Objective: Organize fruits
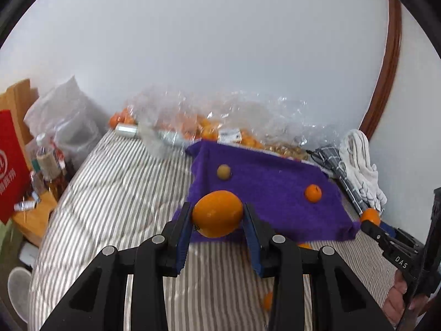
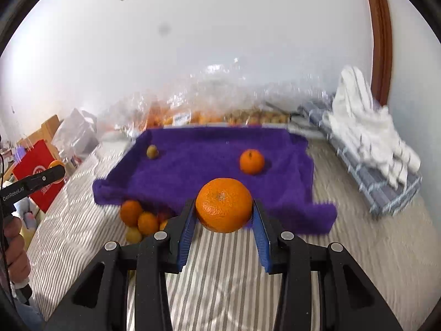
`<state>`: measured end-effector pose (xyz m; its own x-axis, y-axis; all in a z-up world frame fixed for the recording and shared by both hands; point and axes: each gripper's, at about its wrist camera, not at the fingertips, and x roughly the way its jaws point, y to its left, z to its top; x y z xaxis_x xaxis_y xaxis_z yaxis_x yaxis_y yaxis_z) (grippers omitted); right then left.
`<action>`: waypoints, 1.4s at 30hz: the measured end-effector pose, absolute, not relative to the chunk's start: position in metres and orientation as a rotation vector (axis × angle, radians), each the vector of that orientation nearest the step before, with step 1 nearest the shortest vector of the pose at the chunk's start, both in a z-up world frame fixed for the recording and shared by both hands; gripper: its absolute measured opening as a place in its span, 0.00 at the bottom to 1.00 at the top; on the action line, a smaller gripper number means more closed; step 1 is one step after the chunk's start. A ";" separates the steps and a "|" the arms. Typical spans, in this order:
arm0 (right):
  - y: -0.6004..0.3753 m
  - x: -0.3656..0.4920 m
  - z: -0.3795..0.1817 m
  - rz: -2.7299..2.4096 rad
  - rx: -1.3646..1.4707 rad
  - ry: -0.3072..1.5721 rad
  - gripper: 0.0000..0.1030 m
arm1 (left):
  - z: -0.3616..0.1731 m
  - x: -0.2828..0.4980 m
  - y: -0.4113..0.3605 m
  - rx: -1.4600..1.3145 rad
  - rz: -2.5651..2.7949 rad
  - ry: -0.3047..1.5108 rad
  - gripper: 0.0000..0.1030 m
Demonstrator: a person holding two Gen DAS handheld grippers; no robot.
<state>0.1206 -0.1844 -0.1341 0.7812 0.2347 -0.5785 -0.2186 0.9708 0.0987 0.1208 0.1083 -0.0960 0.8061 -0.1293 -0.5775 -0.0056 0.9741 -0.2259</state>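
Note:
My left gripper (image 1: 217, 215) is shut on a smooth orange (image 1: 217, 212), held above the near edge of a purple cloth (image 1: 264, 193). My right gripper (image 2: 224, 209) is shut on a dimpled mandarin (image 2: 223, 204) above the near edge of the same purple cloth (image 2: 209, 165). On the cloth lie a small mandarin (image 1: 313, 193), also in the right wrist view (image 2: 251, 161), and a small yellowish fruit (image 1: 223, 171), also in the right wrist view (image 2: 152, 151). Several loose oranges (image 2: 139, 218) lie on the striped bed at the cloth's near left corner.
Clear plastic bags of fruit (image 1: 220, 127) lie behind the cloth by the wall. A white towel on checked cloth (image 2: 369, 138) is at the right. A red bag (image 1: 11, 165), bottles and a wooden table stand left of the striped bed (image 1: 110, 193).

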 end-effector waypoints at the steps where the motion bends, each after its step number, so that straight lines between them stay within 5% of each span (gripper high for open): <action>1: -0.184 0.124 -0.129 0.239 0.025 0.617 0.39 | -0.093 0.125 0.108 -0.219 -0.069 0.626 0.33; 12: -0.180 0.187 -0.102 0.225 0.067 0.570 0.39 | -0.090 0.201 0.092 -0.219 -0.074 0.593 0.33; 22: -0.177 0.228 -0.150 0.191 0.070 0.632 0.39 | -0.151 0.245 0.083 -0.196 -0.055 0.695 0.33; 42: -0.180 0.245 -0.187 0.143 0.020 0.717 0.39 | -0.178 0.254 0.077 -0.163 -0.084 0.739 0.33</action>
